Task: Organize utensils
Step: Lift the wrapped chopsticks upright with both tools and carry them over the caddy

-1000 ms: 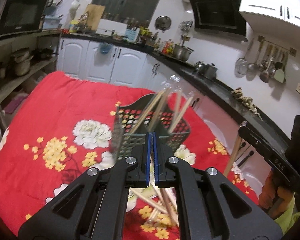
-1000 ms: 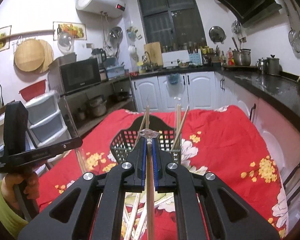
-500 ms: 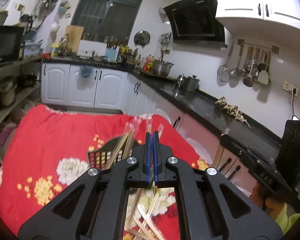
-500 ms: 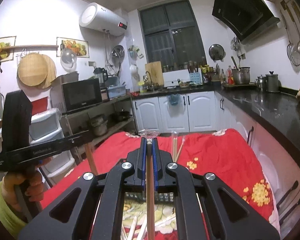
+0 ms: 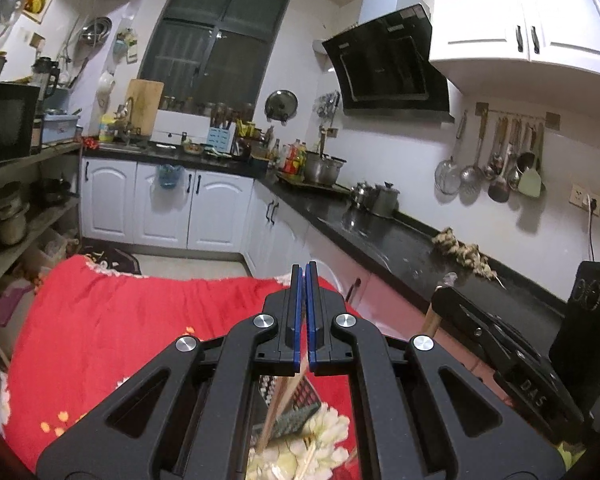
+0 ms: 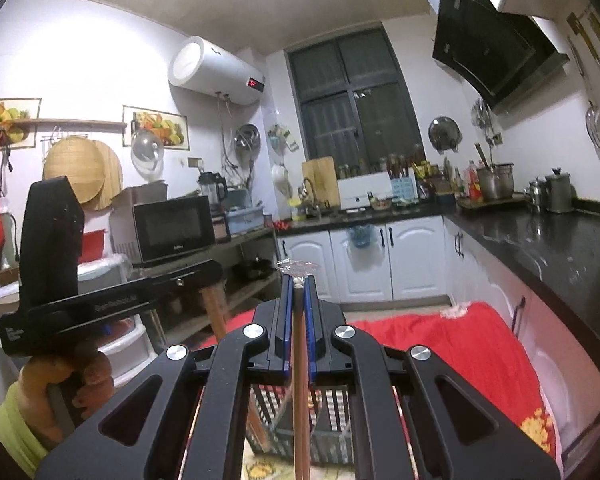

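Two grippers are listed, both raised above the table in your hands. Item one: your right gripper (image 6: 296, 280), centre of the right wrist frame, jaws clamped on a wooden chopstick (image 6: 299, 400) that runs down between the blue pads to the bottom edge, its wrapped tip poking out at the top. Item two: your left gripper (image 5: 305, 268), centre of the left wrist frame, jaws pressed together; in the right wrist view a wooden stick (image 6: 214, 312) hangs down under it at left centre, so it appears to carry a chopstick too, though the grip itself is not visible. Item three: the dark mesh utensil basket (image 6: 332, 432), low in the right wrist frame behind the finger linkages, standing on the red floral tablecloth (image 6: 460, 344), with sticks already upright in it. Loose chopsticks (image 5: 276, 408) show through the gap at the bottom of the left wrist frame. Step in hand, by my reading: carrying picked-up chopsticks toward the basket. Next move calls for you to bring each stick over the basket's open top, tip it near upright, lower it inside, then part the jaws.
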`<control>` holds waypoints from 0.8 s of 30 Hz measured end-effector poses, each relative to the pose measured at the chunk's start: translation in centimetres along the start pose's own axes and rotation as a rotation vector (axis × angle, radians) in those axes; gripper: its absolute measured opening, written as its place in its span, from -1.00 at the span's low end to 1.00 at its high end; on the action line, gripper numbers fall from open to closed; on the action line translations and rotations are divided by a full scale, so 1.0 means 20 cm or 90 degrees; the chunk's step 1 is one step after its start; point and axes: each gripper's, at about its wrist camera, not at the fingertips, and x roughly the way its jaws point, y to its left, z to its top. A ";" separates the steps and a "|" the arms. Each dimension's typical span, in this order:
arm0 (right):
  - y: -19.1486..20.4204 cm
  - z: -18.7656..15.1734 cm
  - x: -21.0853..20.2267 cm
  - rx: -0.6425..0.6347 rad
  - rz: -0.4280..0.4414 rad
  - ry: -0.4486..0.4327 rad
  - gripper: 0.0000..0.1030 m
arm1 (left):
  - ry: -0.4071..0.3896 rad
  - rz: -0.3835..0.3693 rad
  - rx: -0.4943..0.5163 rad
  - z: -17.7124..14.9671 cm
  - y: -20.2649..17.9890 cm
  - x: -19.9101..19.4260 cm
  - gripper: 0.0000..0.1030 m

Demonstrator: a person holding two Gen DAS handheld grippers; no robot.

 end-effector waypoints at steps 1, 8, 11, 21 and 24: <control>0.01 0.02 0.02 -0.009 -0.004 -0.010 -0.88 | -0.003 0.003 0.000 0.01 0.00 0.01 -0.99; -0.02 0.08 0.12 -0.025 -0.001 -0.060 -0.88 | -0.016 0.016 -0.017 0.08 0.06 0.11 -0.99; -0.05 0.08 0.17 -0.024 -0.002 -0.067 -0.88 | -0.013 0.014 -0.034 0.08 0.10 0.16 -0.99; -0.14 -0.02 0.41 -0.020 -0.023 -0.041 -0.88 | 0.010 0.000 -0.060 0.01 0.17 0.29 -0.99; -0.16 -0.08 0.46 -0.004 -0.023 -0.028 -0.88 | 0.017 -0.002 -0.068 -0.02 0.18 0.32 -0.99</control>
